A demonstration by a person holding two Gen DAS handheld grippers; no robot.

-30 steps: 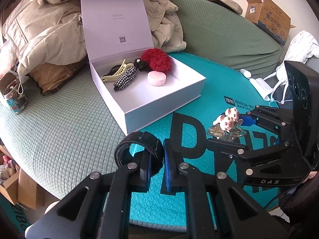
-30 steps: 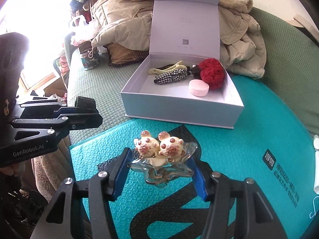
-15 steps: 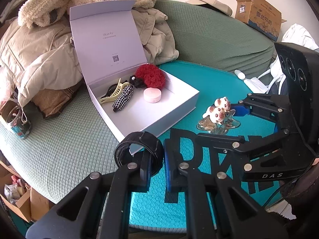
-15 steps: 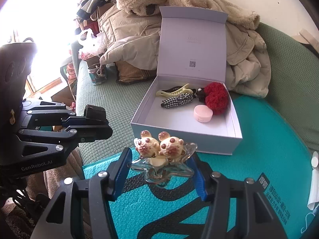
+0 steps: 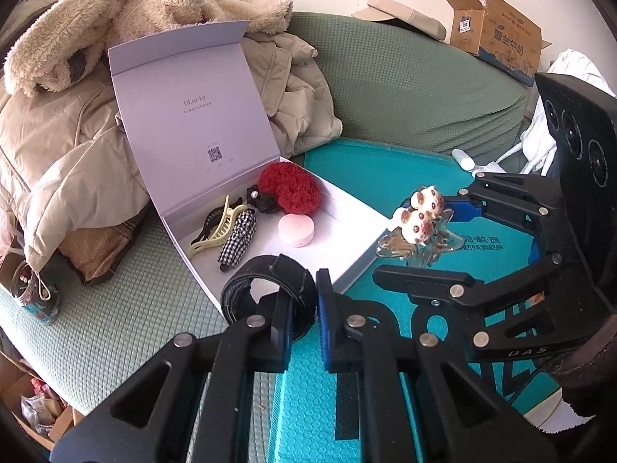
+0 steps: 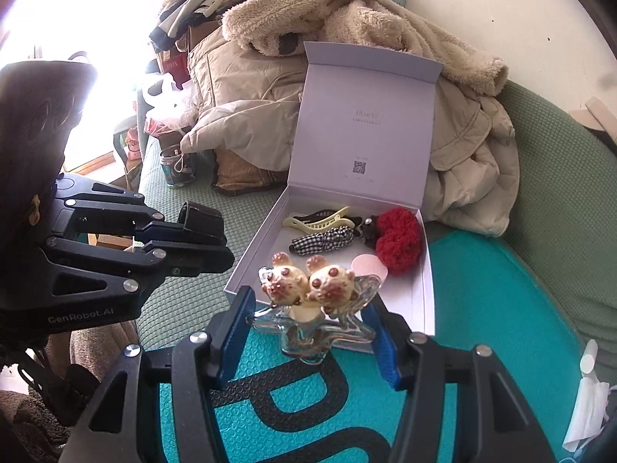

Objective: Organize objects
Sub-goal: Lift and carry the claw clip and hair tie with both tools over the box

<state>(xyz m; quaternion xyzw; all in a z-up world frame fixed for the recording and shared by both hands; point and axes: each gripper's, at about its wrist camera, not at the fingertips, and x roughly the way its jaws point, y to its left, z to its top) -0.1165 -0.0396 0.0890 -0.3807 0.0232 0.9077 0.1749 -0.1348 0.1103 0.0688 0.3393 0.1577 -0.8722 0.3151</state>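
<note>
Change since a second ago: both hand-held grippers have risen off the teal mat and drawn nearer the box; in both views the box now sits closer to the fingertips and the mat's black letters lie lower in frame.
Left hand-held gripper (image 5: pixel 301 303): closed tight on a black band loop (image 5: pixel 266 283), lower centre of the left view; the loop stands on edge, its opening facing the camera, over the near corner of the box.
Right hand-held gripper (image 6: pixel 308 322): partly closed, blue pads pressing both ends of a clear hair claw with two bear figures (image 6: pixel 308 289); its long axis runs left to right between the pads, the bear faces turned toward the camera, held in front of the near wall of the box.
White gift box (image 5: pixel 347 239): centre of frame, lid up and leaning back on the beige coats (image 5: pixel 58 146).
Box contents: cream claw clip (image 5: pixel 216 227), checked fabric piece (image 5: pixel 237 239), red fluffy scrunchie (image 5: pixel 289 189), pink round case (image 5: pixel 296 229).
Writing: "ULucky" and a QR code inside the lid; "GenRobot.AI" on the left gripper body; "DAS" on the right one; print on the cardboard carton (image 5: pixel 497 34) at upper right is too small to read.
Teal mat (image 6: pixel 482 308): lies on the green cover, lower right.
</note>
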